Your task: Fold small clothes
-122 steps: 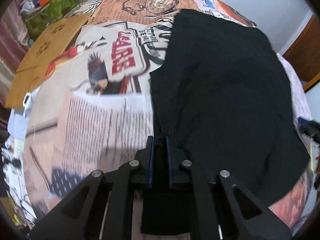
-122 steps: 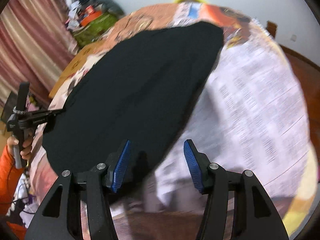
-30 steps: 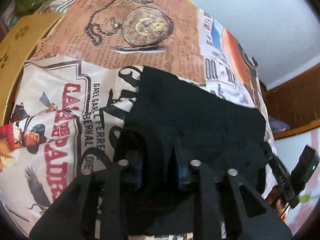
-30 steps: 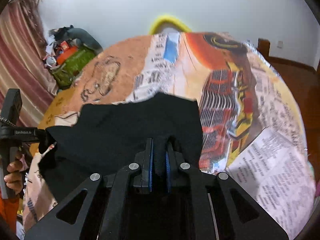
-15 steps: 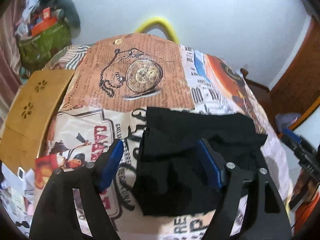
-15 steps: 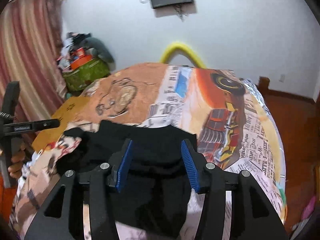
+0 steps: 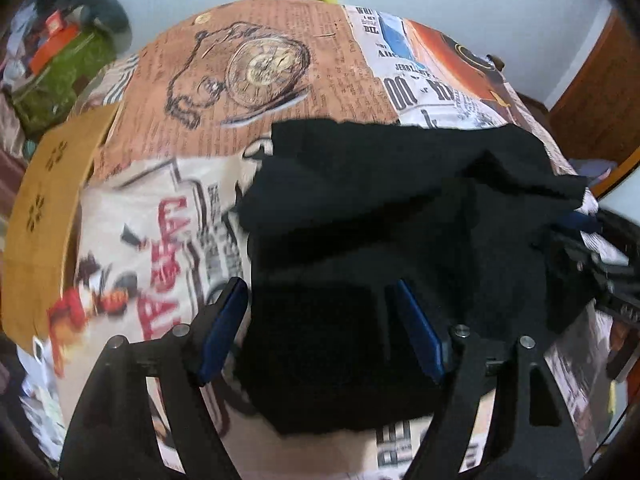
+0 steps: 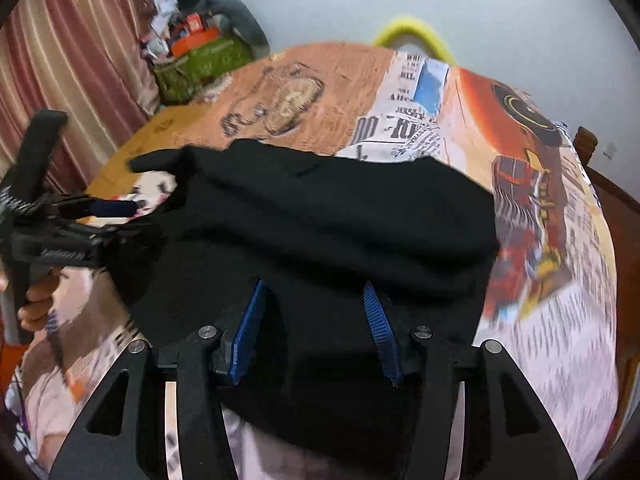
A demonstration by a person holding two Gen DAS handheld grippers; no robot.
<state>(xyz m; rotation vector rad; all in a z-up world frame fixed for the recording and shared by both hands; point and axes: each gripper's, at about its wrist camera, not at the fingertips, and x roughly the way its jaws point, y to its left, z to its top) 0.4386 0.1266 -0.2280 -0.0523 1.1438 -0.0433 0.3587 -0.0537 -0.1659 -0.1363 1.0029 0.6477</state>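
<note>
A black garment (image 7: 400, 184) lies folded over on itself on the round table's printed cloth (image 7: 260, 60). My left gripper (image 7: 318, 286) hovers over its near left part, open, blue pads wide apart and clear of the fabric. In the right wrist view the same garment (image 8: 340, 208) spreads across the middle. My right gripper (image 8: 314, 285) stands open above its near edge, holding nothing. The left gripper (image 8: 80, 232) shows at the garment's left edge with a hand (image 8: 36, 304) on its handle. The right gripper's body (image 7: 600, 264) shows at the right edge of the left wrist view.
A yellow curved chair back (image 8: 412, 28) rises behind the table. A green bag with clutter (image 8: 200, 64) sits by the striped curtain (image 8: 60, 40) at the back left. A tan wooden board (image 7: 44, 208) borders the table's left side, and brown wooden furniture (image 7: 592, 92) stands at the right.
A second ago both grippers were shut on the black fabric. Both have opened and let it go, then drawn back from it. The garment now lies doubled over, smaller than before.
</note>
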